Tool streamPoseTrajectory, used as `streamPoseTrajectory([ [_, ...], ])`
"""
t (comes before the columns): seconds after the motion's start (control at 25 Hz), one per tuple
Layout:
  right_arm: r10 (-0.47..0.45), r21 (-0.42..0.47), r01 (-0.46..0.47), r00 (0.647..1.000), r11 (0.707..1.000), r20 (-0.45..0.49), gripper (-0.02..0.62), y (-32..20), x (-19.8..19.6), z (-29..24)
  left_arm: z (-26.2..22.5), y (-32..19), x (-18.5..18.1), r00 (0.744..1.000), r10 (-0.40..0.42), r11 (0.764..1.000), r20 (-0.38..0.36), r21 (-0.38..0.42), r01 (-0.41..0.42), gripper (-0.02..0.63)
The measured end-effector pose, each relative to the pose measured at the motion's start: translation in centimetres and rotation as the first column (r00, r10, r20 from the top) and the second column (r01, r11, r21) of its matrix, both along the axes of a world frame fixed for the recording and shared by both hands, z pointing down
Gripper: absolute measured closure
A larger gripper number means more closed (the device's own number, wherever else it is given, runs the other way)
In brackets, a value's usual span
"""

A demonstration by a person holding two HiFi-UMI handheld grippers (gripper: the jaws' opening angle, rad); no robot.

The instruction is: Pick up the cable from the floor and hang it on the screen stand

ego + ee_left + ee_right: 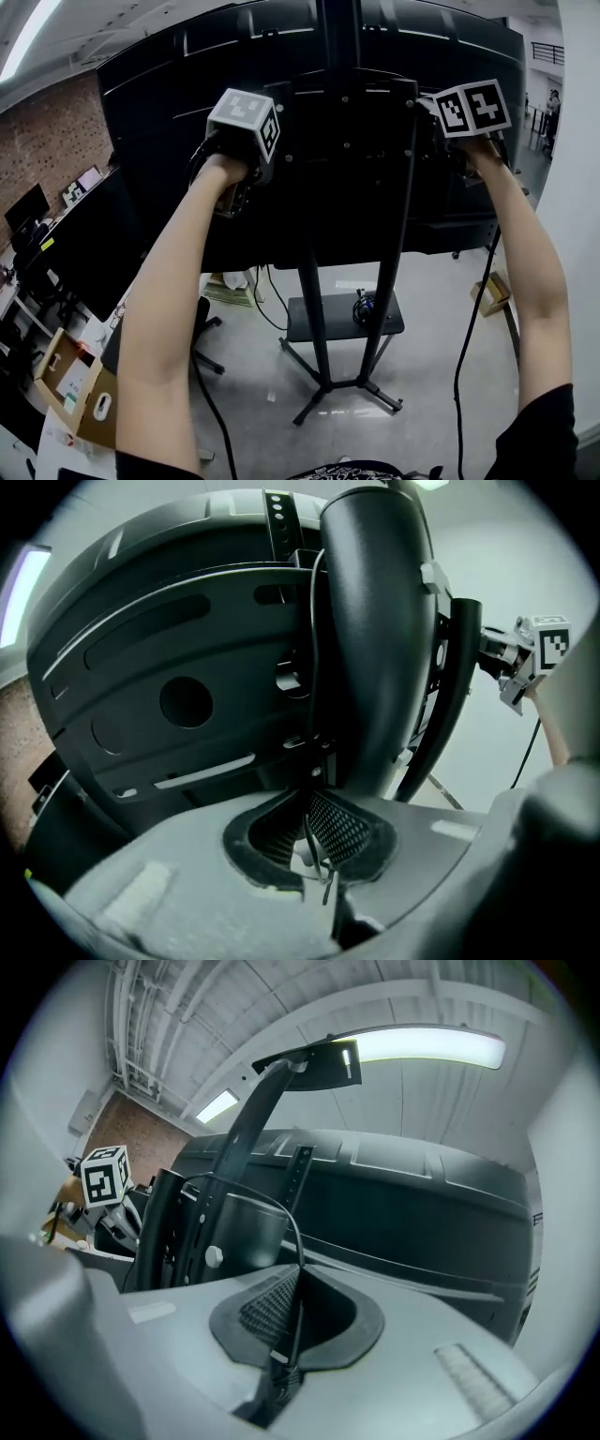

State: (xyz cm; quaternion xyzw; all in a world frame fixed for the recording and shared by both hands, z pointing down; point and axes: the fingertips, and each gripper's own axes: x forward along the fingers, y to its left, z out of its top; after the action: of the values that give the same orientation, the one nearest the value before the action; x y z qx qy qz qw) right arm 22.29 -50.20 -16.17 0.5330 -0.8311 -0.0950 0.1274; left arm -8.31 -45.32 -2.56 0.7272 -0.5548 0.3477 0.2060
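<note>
Arms raised behind the screen (169,103), the left hand-held gripper (314,825) and right hand-held gripper (292,1290), jaws narrow, pinch the thin black cable (296,1232) at the screen stand (316,319); released before it catches, it could slip to the floor (431,370).

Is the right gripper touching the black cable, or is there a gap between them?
Touching. The right gripper view shows it plainly: the right gripper has its jaws closed on the thin black cable, which comes out between them with no gap.
</note>
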Motion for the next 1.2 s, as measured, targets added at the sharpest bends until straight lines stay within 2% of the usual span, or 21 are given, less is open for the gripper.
streamPoseTrajectory([
  [0.12, 0.005, 0.049, -0.008, 0.999, 0.999, 0.051, 0.580, 0.3, 0.2, 0.1, 0.0, -0.3, 1.2, 0.999, 0.044, 0.995, -0.032, 0.095, -0.041, 0.578],
  [0.16, 0.014, 0.073, -0.018, 0.998, 0.997, 0.055, 0.577, 0.5, 0.3, 0.0, 0.0, -0.3, 1.3, 0.998, 0.054, 0.990, -0.015, 0.128, -0.052, 0.577],
  [0.32, 0.083, 0.138, -0.091, 0.995, 0.986, 0.059, 0.557, 1.1, 0.7, 0.5, -0.4, -0.4, 0.8, 0.990, 0.042, 0.962, 0.137, 0.261, -0.077, 0.555],
  [0.48, 0.111, 0.159, -0.126, 0.989, 0.979, 0.099, 0.485, 1.8, 1.4, 1.6, -0.1, 0.2, 0.4, 0.985, 0.041, 0.939, 0.170, 0.331, -0.096, 0.494],
  [0.52, 0.113, 0.163, -0.131, 0.987, 0.978, 0.116, 0.457, 2.1, 1.6, 1.7, -0.2, 0.4, 0.3, 0.985, 0.043, 0.929, 0.168, 0.355, -0.101, 0.495],
  [0.64, 0.125, 0.173, -0.151, 0.980, 0.973, 0.152, 0.459, 3.5, 1.9, 2.2, -0.5, 1.4, 0.2, 0.988, 0.049, 0.900, 0.145, 0.423, -0.107, 0.497],
  [0.76, 0.127, 0.169, -0.153, 0.980, 0.974, 0.154, 0.471, 5.1, 0.9, 3.0, 0.0, 2.5, -0.2, 0.990, 0.062, 0.887, 0.125, 0.448, -0.112, 0.497],
  [0.88, 0.113, 0.152, -0.135, 0.983, 0.979, 0.145, 0.489, 7.0, -1.2, 4.4, 1.0, 3.9, -0.5, 0.991, 0.082, 0.883, 0.104, 0.454, -0.120, 0.499],
  [1.04, 0.085, 0.136, -0.103, 0.987, 0.985, 0.135, 0.515, 10.2, -4.4, 6.6, 1.3, 6.3, -0.2, 0.990, 0.130, 0.854, 0.052, 0.502, -0.138, 0.499],
  [1.2, 0.041, 0.115, -0.058, 0.988, 0.992, 0.147, 0.537, 13.7, -7.8, 8.9, 2.2, 9.3, 0.3, 0.985, 0.172, 0.835, -0.011, 0.532, -0.140, 0.499],
])
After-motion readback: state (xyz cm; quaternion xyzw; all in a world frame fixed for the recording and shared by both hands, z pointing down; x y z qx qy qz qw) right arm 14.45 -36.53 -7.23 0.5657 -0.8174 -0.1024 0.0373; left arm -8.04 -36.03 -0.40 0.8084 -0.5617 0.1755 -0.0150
